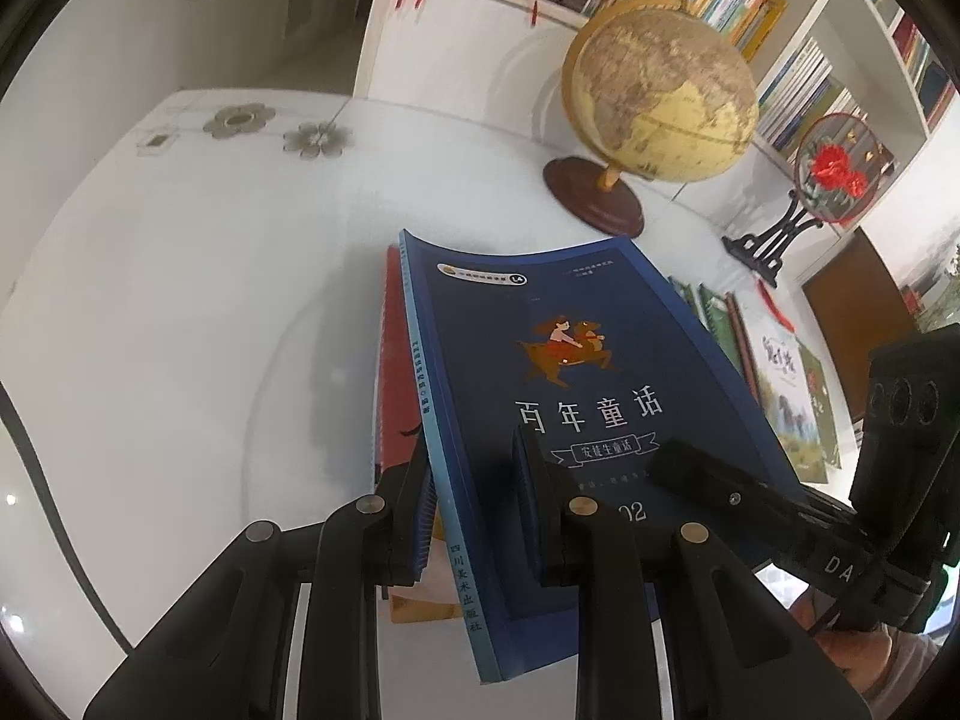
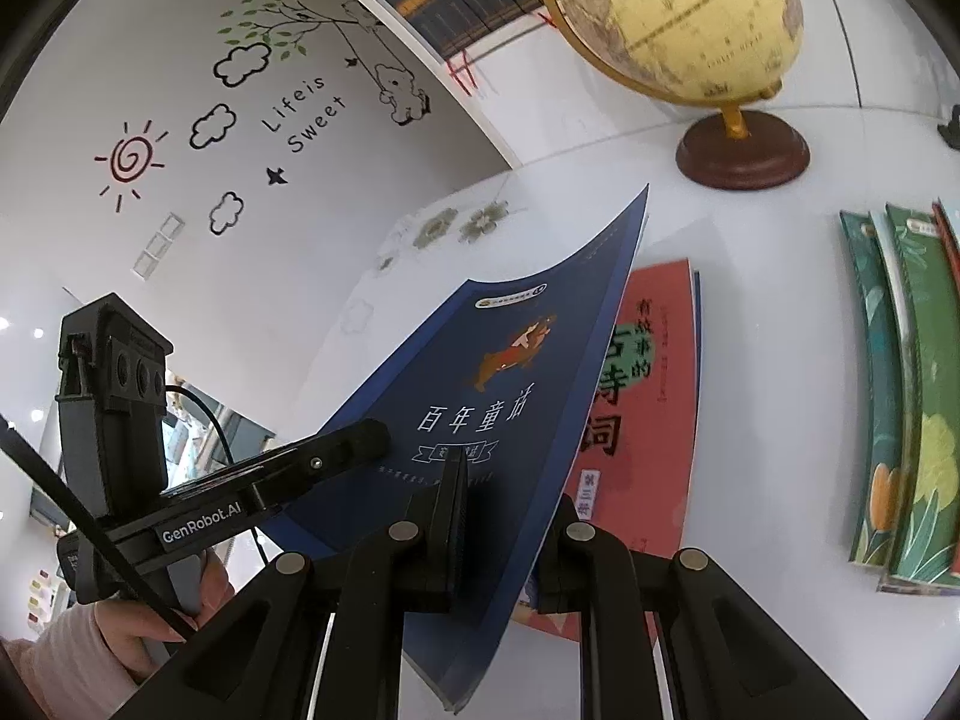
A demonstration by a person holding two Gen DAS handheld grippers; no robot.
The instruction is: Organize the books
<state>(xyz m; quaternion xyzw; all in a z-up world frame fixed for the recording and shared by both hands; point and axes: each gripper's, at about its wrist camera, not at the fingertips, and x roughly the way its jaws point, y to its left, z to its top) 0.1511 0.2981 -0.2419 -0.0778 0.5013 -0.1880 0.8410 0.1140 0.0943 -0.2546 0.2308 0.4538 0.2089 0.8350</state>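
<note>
Both sets of jaws are clamped on the same blue book [image 1: 564, 372], one at each side of its near end. My left gripper [image 1: 474, 516] pinches the spine edge, one pad under the cover and one on top, and it points steeply down toward the white table [image 1: 180, 330]. In the right wrist view the left gripper [image 2: 360, 441] reaches in from the left with a finger pressed flat on the cover, and a hand [image 2: 150, 618] in a pale sleeve holds its grip. My right gripper [image 2: 504, 534] bites the book's open page edge, also angled downward, though less steeply; the left wrist view shows its finger [image 1: 708, 474] lying across the lower part of the cover.

The blue book hangs tilted between the two grippers, its far end raised and bowed. Directly under it a red book [image 2: 654, 396] lies flat on the table, partly covered. Further right a row of green-covered books [image 2: 900, 396] lies on the table, well apart from the jaws. A globe [image 1: 660, 90] stands beyond the books, before the shelves.
</note>
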